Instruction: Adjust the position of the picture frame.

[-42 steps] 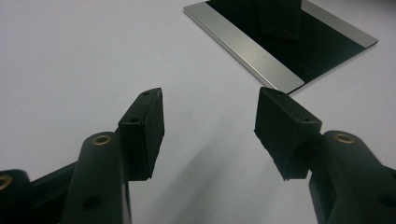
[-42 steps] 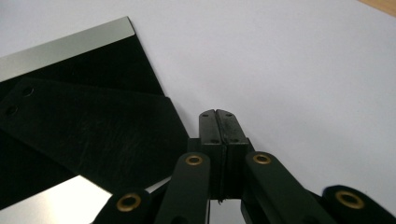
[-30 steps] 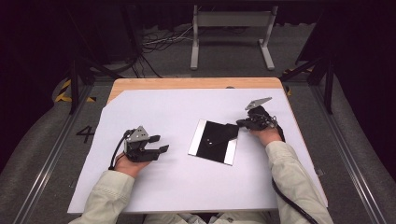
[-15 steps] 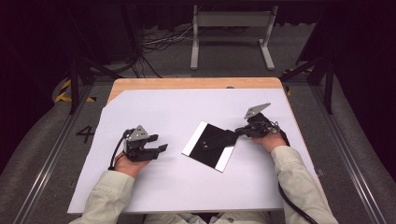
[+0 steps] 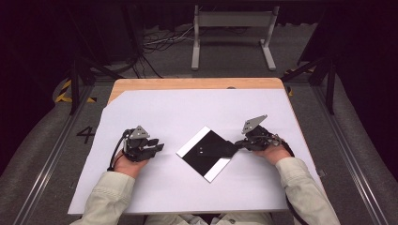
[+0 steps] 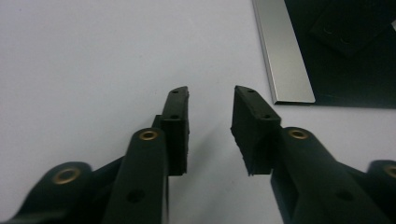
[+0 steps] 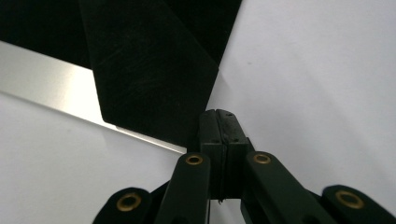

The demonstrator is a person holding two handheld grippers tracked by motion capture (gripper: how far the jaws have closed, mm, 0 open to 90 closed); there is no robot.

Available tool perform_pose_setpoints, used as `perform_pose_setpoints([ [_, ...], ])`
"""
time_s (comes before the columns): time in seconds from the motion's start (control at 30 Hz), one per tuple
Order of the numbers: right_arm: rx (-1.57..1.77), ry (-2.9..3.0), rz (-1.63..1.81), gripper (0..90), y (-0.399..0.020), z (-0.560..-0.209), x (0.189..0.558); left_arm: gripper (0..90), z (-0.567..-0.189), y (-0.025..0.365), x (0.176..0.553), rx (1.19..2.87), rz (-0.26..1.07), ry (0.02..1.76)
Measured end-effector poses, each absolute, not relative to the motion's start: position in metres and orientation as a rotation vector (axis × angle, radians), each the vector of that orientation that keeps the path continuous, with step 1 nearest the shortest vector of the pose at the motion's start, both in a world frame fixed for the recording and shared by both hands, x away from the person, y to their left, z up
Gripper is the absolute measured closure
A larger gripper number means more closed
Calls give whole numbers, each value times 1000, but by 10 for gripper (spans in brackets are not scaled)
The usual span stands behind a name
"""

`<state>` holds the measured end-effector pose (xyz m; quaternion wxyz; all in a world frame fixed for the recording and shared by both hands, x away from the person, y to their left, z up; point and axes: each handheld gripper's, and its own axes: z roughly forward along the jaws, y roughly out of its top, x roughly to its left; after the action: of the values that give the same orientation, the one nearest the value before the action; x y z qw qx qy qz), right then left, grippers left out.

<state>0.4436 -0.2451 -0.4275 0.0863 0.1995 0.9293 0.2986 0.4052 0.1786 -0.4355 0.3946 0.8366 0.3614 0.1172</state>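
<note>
A flat black square sheet (image 5: 205, 153) with silver strips on two opposite edges lies turned like a diamond at mid-table. A black flap (image 5: 226, 148) reaches from it toward my right gripper (image 5: 239, 144). In the right gripper view the jaws (image 7: 223, 116) are pressed together at the corner of that flap (image 7: 149, 74). My left gripper (image 5: 159, 147) rests on the white sheet to the left, apart from the square. Its jaws (image 6: 211, 93) have just been closing and stand partly apart with nothing between them; a silver strip (image 6: 282, 56) lies ahead to its right.
A large white sheet (image 5: 187, 112) covers most of the wooden table (image 5: 187, 84). Beyond the far edge stand a metal frame (image 5: 232, 28) and loose cables (image 5: 159, 42) on the dark floor. A "4" marking (image 5: 87, 134) is on the floor at left.
My right gripper has moved toward the person, and the black square has turned with it from nearly straight to a diamond. The left hand has stayed where it was.
</note>
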Motion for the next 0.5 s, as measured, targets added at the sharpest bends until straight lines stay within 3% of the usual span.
perform_pose_setpoints([
  [0.27, 520, 2796, 930, 900, -237, -430, 418, 843, -434, 176, 405, 2142, 248, 907],
  [0.5, 497, 2820, 933, 900, -228, -430, 403, 897, -434, 177, 406, 2138, 213, 910],
])
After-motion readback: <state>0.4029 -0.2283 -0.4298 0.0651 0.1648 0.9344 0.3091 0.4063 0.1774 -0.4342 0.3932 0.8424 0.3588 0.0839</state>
